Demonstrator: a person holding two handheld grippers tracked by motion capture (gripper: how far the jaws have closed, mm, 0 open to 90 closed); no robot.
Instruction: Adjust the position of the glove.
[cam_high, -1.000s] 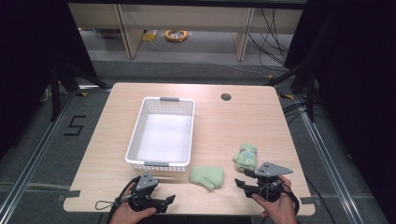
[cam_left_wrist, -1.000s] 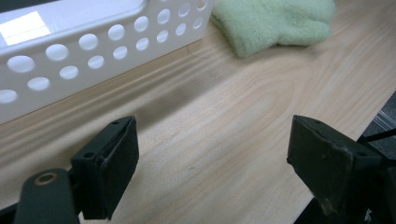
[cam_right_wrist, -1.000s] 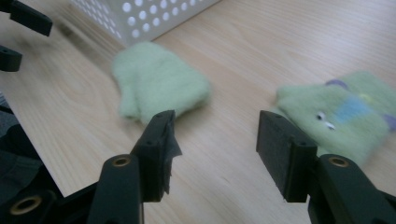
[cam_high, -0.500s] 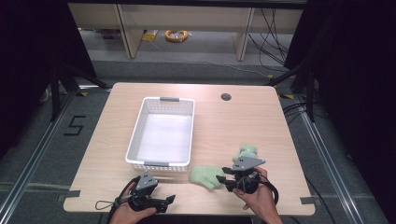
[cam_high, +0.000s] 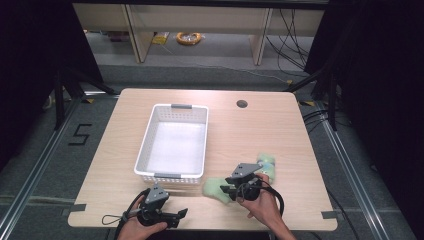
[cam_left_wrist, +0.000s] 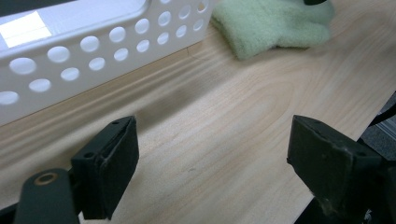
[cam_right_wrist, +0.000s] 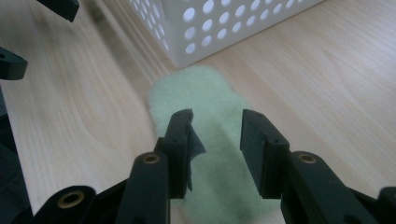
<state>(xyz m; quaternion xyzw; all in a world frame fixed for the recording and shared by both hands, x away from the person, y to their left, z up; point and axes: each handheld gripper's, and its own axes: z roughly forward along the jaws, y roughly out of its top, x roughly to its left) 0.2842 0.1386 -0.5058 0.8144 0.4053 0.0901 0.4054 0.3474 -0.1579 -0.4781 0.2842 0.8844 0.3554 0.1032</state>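
Currently the right gripper (cam_high: 231, 190) is over the near green cloth (cam_high: 216, 188), a soft fleecy piece lying flat on the tabletop (cam_high: 280, 125) just off the near right corner of the white perforated basket (cam_high: 172, 142). In the right gripper view the jaws stand partly spread, straddling the cloth (cam_right_wrist: 205, 154) along its length with fabric visible between them; nothing is pinched yet. A second green item (cam_high: 266, 165) lies just behind the right hand (cam_high: 260, 205), near the first but apart from it; whether it is a matching cloth cannot be told.

The left gripper (cam_high: 179, 215) rests low at the near tabletop edge, jaws spread wide and empty, as the left gripper view confirms, with the basket wall (cam_left_wrist: 93, 51) ahead and the cloth (cam_left_wrist: 271, 23) beyond.

Assessment of the step in hand: the grasp of the near cloth.
- The jaws ought to descend until the tips press into the pile, since a flat cloth offers no raised edge.
- Closing should gather a fold near the cloth's middle; a pinch at the near end would likely let it dangle and drag against the basket rim.
- Lift should be straight up before any travel towards the basket, which stands very close.
- The left gripper is clear of the path and need not move.
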